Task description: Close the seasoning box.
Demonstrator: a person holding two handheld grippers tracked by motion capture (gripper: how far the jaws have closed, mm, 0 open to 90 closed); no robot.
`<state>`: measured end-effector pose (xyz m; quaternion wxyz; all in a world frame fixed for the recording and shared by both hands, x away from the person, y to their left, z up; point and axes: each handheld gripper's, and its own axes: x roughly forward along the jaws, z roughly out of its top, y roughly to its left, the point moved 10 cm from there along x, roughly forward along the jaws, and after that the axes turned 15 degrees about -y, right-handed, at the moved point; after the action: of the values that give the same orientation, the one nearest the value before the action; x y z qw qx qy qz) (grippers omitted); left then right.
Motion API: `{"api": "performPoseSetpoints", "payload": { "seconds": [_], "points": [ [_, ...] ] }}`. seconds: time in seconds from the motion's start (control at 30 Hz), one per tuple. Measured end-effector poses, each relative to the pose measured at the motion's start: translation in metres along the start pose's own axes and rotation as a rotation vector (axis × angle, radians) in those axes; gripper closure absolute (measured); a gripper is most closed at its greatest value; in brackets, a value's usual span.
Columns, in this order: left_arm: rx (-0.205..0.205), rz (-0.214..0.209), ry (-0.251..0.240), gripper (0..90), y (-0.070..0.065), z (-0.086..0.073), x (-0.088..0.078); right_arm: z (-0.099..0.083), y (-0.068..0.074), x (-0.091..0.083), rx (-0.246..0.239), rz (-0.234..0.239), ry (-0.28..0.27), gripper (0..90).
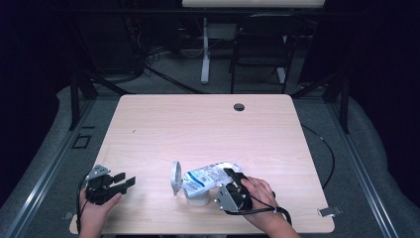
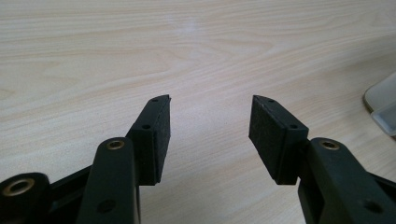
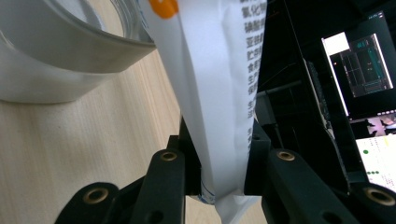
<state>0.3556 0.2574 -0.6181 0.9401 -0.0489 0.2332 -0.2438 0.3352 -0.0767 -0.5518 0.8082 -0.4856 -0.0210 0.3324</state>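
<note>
A white printed pouch [image 1: 208,176] lies tilted over the mouth of a clear round container [image 1: 196,197] near the table's front edge. My right gripper [image 1: 233,179] is shut on the pouch's right end. In the right gripper view the pouch [image 3: 219,93] runs up from between the black jaws, with the container [image 3: 60,60] to its left. The container's hinged lid [image 1: 175,178] stands open on the left side. My left gripper [image 1: 126,181] rests at the front left, open with nothing between its pads [image 2: 159,135]. The left gripper [image 2: 210,133] faces bare wood.
The light wooden table [image 1: 198,129] has a cable hole [image 1: 239,106] at its far edge. A black chair [image 1: 260,44] and a white desk leg [image 1: 204,54] stand beyond it. Monitors [image 3: 359,60] glow in the right gripper view. A clear container edge [image 2: 383,100] sits right of the left gripper.
</note>
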Motion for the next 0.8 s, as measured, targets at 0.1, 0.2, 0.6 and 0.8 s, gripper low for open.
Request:
{"api": "performPoseSetpoints", "payload": {
  "seconds": [0.1,0.2,0.6,0.8],
  "points": [
    [-0.001,-0.001,0.003,48.8,-0.0001,-0.0007,0.0003,-0.0007,0.0033,0.001,0.01,0.006,0.002,75.3],
    [0.0,-0.001,0.005,48.8,0.0002,-0.0011,0.0003,-0.0014,0.004,0.0012,0.044,0.006,-0.005,75.5],
    [0.001,0.001,0.012,48.8,0.0,-0.0038,0.0019,-0.0004,0.0081,-0.0016,0.16,0.02,-0.045,76.5],
    [-0.004,0.002,0.01,48.8,0.0003,-0.0047,0.0023,0.0012,0.0091,-0.0023,0.169,0.014,-0.057,77.1]
  ]
}}
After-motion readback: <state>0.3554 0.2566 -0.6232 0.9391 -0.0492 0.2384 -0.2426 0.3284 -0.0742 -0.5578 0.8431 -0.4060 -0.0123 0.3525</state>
